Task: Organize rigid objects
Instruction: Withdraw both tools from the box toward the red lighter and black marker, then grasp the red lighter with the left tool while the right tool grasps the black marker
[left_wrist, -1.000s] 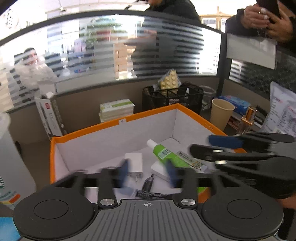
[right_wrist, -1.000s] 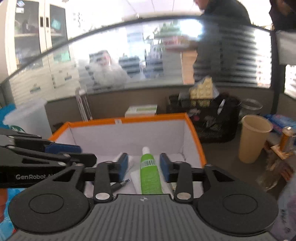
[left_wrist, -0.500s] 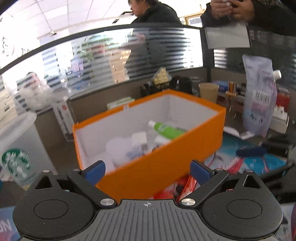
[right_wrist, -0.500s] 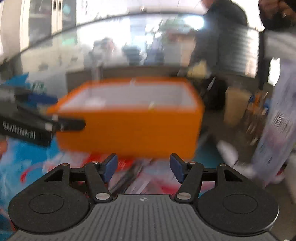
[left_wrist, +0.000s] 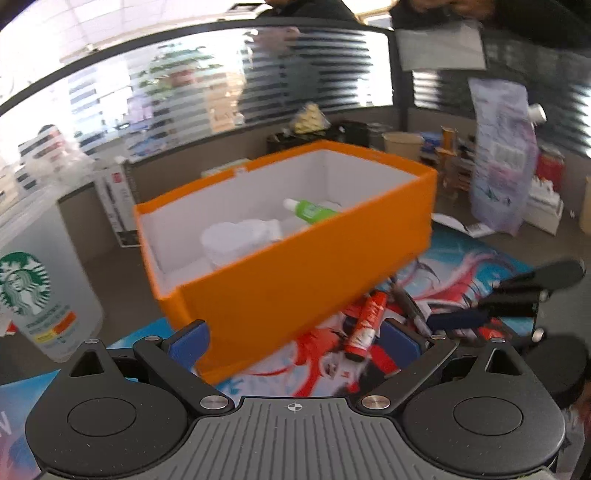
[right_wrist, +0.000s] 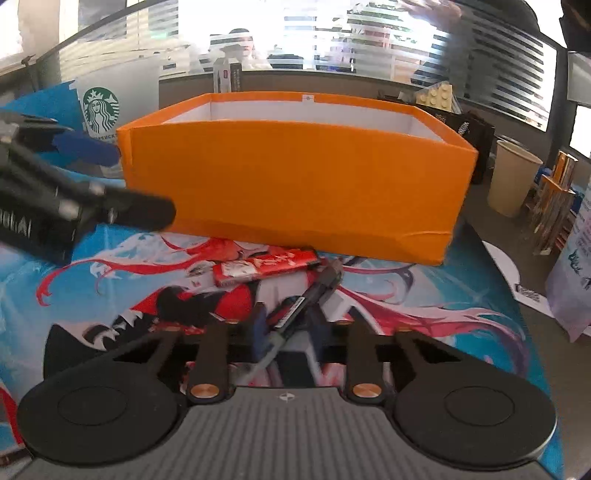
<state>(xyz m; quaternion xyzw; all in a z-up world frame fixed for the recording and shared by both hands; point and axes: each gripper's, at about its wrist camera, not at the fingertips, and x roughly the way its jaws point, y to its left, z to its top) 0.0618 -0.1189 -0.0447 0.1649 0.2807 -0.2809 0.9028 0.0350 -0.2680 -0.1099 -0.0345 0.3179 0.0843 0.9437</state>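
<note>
An orange box (right_wrist: 295, 184) with a white inside stands on a printed mat; it holds a green tube (left_wrist: 314, 212) and white items. In front of it lie a red tube (right_wrist: 266, 267) and a black pen (right_wrist: 314, 293). My right gripper (right_wrist: 288, 328) is low over the mat, its jaws closing on the pen, which runs slantwise between the blue pads. My left gripper (left_wrist: 293, 339) is open wide before the box's near corner, nothing between its fingers; the red tube (left_wrist: 365, 325) lies just ahead of its right finger.
A Starbucks cup (left_wrist: 33, 291) stands left of the box. A paper cup (right_wrist: 513, 181), a purple-white pouch (left_wrist: 502, 158) and small boxes crowd the right side. A glass partition with people behind it closes the back. The mat (right_wrist: 443, 295) runs to the right.
Both grippers drew back from above the box and sank to the mat in front of it. The left one opened wide; the right one first widened, then closed around the black pen.
</note>
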